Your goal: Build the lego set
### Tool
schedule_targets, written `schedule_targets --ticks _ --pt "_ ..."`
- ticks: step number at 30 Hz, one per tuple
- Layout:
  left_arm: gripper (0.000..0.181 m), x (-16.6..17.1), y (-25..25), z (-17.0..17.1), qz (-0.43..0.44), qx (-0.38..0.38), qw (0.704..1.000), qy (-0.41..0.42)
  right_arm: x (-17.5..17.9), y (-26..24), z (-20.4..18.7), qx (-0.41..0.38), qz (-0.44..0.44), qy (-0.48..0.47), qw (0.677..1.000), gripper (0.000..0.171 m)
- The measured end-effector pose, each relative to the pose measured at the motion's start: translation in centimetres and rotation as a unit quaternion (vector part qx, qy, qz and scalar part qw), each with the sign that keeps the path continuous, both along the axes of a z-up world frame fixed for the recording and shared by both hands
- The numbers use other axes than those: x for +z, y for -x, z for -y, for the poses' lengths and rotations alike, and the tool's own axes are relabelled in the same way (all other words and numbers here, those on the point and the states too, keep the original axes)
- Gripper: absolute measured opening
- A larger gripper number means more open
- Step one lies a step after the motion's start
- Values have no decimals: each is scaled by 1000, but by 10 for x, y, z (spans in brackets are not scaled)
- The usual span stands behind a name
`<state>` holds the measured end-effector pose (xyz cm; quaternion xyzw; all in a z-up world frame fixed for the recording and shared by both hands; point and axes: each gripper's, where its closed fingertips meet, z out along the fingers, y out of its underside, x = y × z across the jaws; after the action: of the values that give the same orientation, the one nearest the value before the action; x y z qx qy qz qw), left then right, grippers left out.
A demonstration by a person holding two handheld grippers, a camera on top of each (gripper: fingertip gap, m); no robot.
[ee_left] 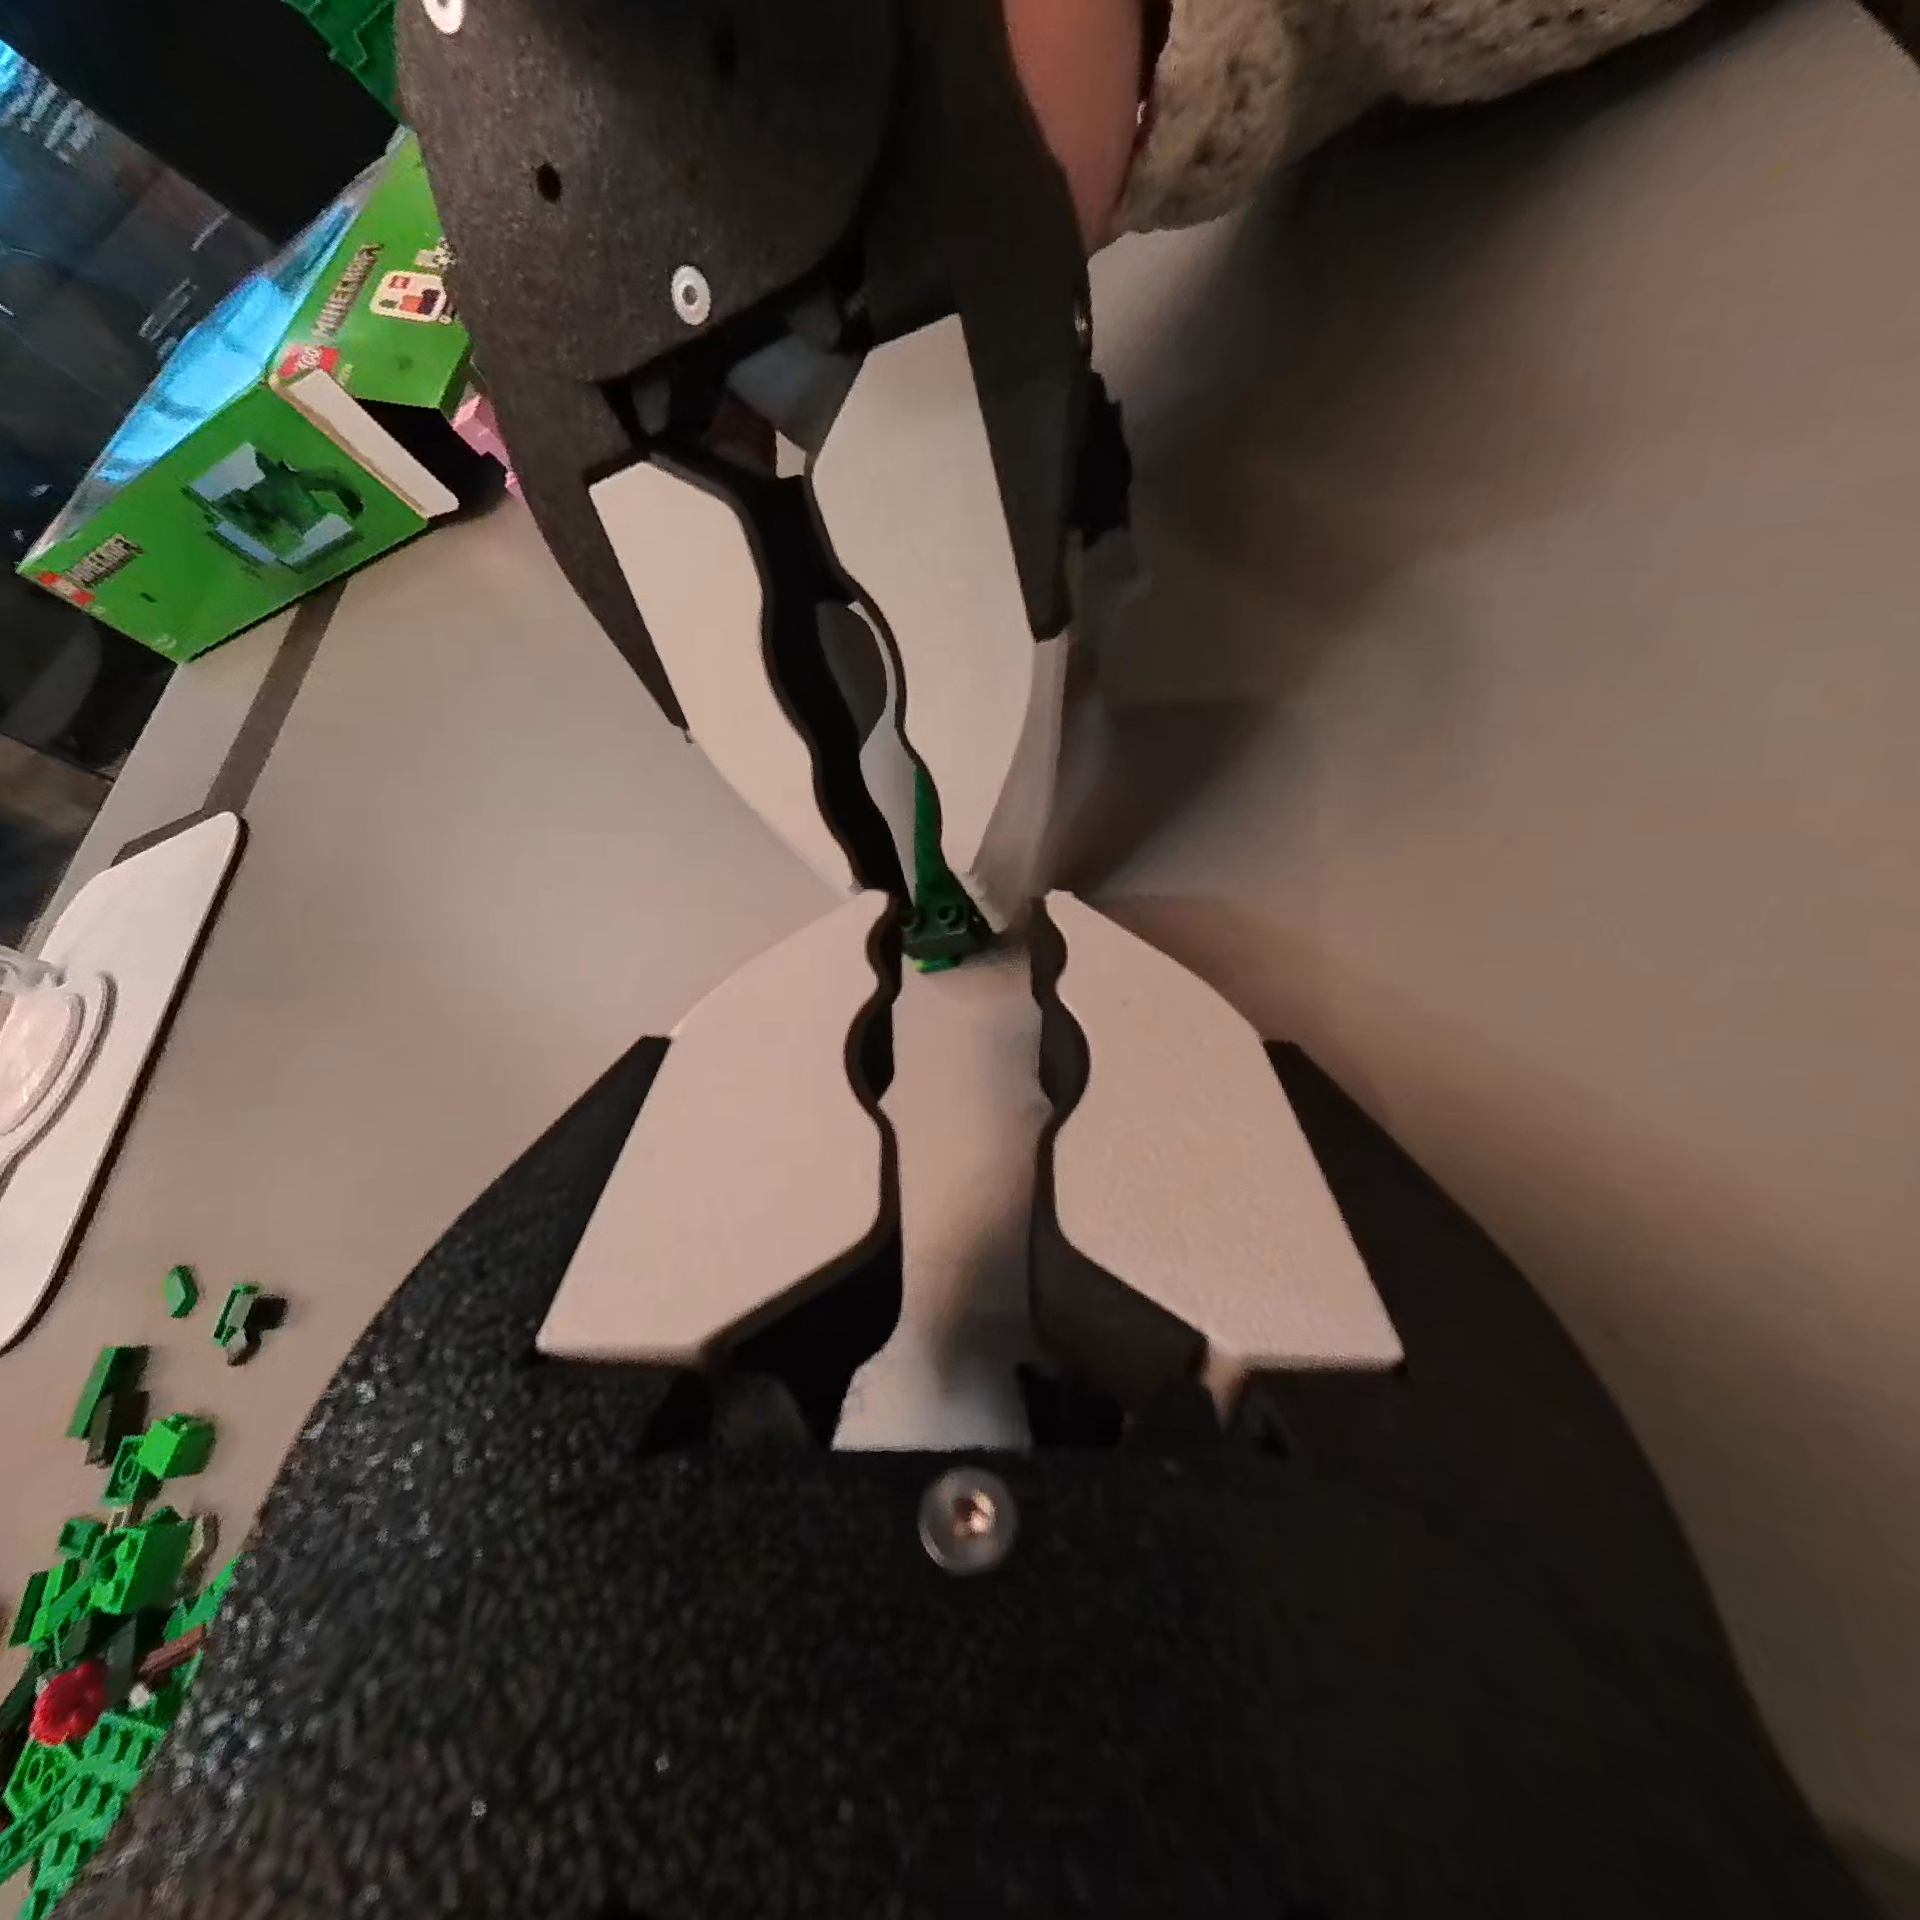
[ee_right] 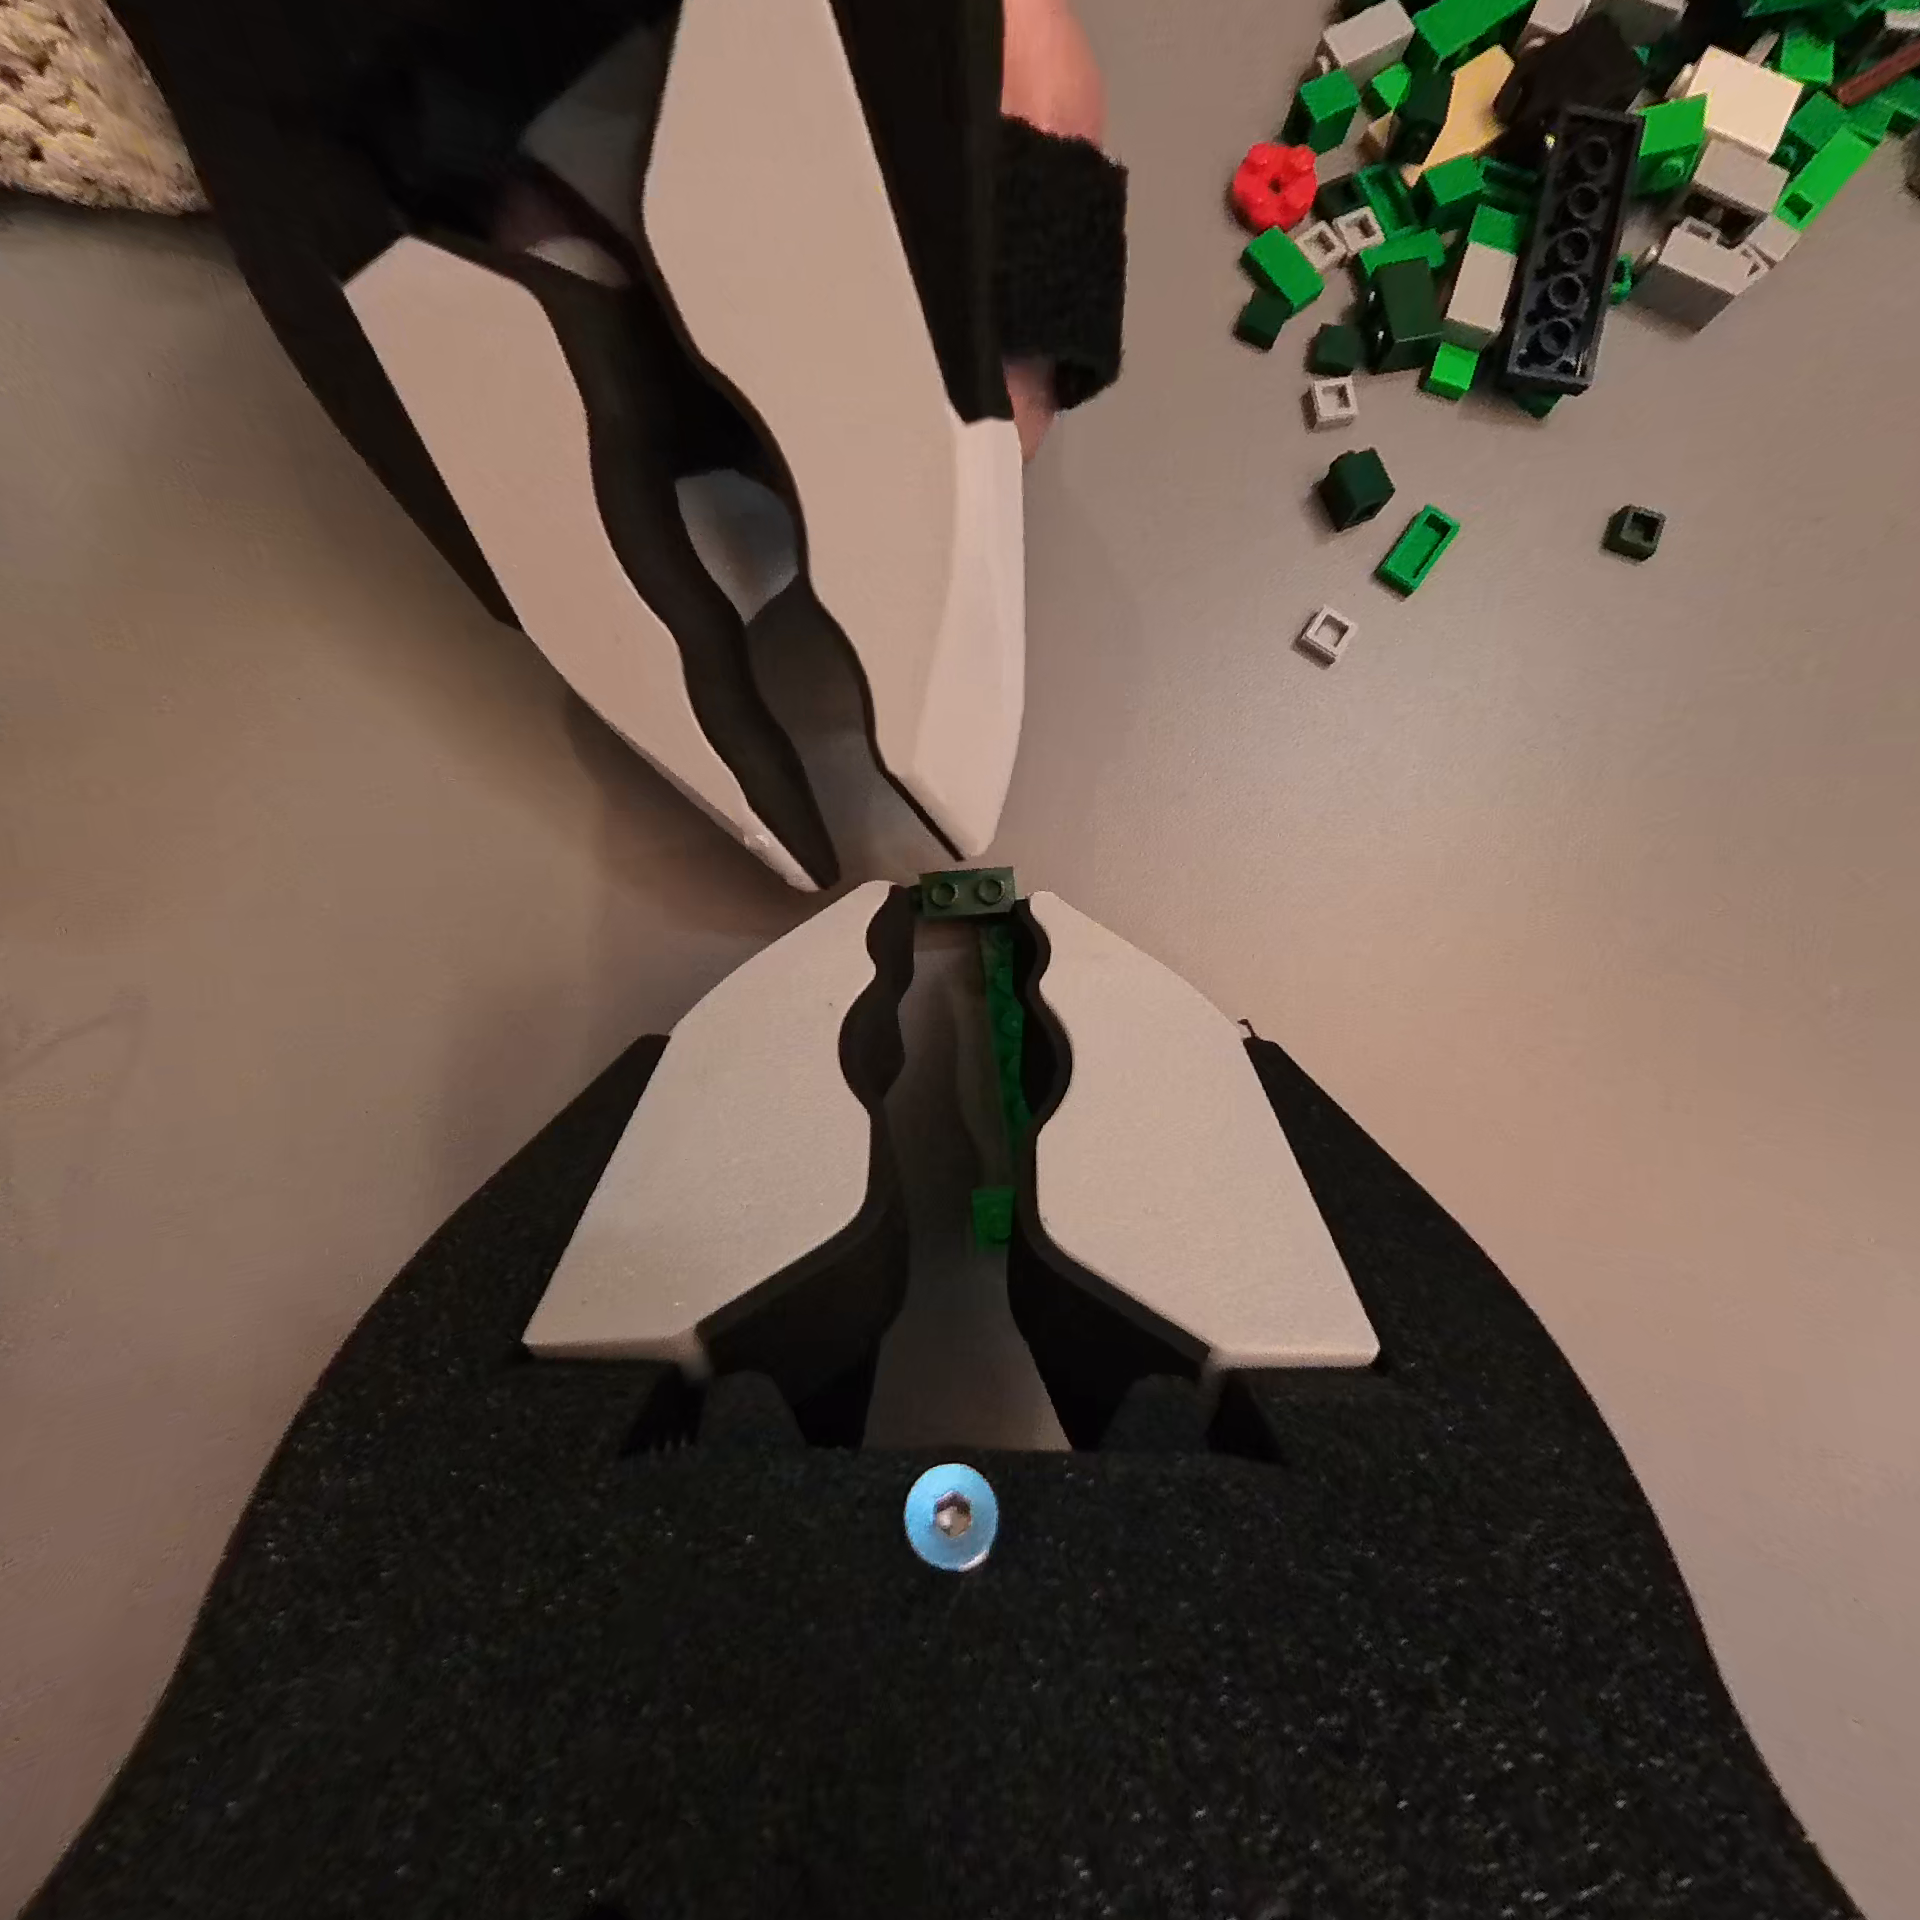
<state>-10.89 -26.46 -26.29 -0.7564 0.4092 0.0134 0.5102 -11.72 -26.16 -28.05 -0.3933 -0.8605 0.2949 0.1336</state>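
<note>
My right gripper [ee_right: 961, 906] is shut on a thin bright green plate [ee_right: 1004, 1039] held edge-on between its fingers. A small dark green two-stud plate [ee_right: 966, 891] sits at the end of that plate, at the fingertips. My left gripper [ee_left: 961, 912] meets it tip to tip above the grey table [ee_right: 1455, 987]. It looks shut, with its tips touching the dark green plate [ee_left: 943, 923]. In the left wrist view the right gripper [ee_left: 925, 883] comes down from above with the green plate [ee_left: 925, 816] between its fingers. In the right wrist view the left gripper [ee_right: 894, 862] comes in from the upper left.
A pile of green, grey and tan bricks [ee_right: 1558, 177] with a long black plate [ee_right: 1569, 249] and a red piece [ee_right: 1276, 185] lies at the far right; it also shows in the left wrist view [ee_left: 94, 1610]. Loose small pieces [ee_right: 1418, 549] lie nearer. A green box [ee_left: 239, 468] and a white board [ee_left: 114, 1039] are at the left. Both grippers' tips are close together, under 4 cm apart.
</note>
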Motion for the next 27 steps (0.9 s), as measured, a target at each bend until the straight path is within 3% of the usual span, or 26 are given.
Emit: schedule_targets --ticks 14,27 --pt "19 -10 0 -1 11 11 998 57 0 1 0 -2 -2 -2 1000 18" --pt "22 -8 1 -3 6 18 999 43 0 1 -2 0 -10 -6 1000 18"
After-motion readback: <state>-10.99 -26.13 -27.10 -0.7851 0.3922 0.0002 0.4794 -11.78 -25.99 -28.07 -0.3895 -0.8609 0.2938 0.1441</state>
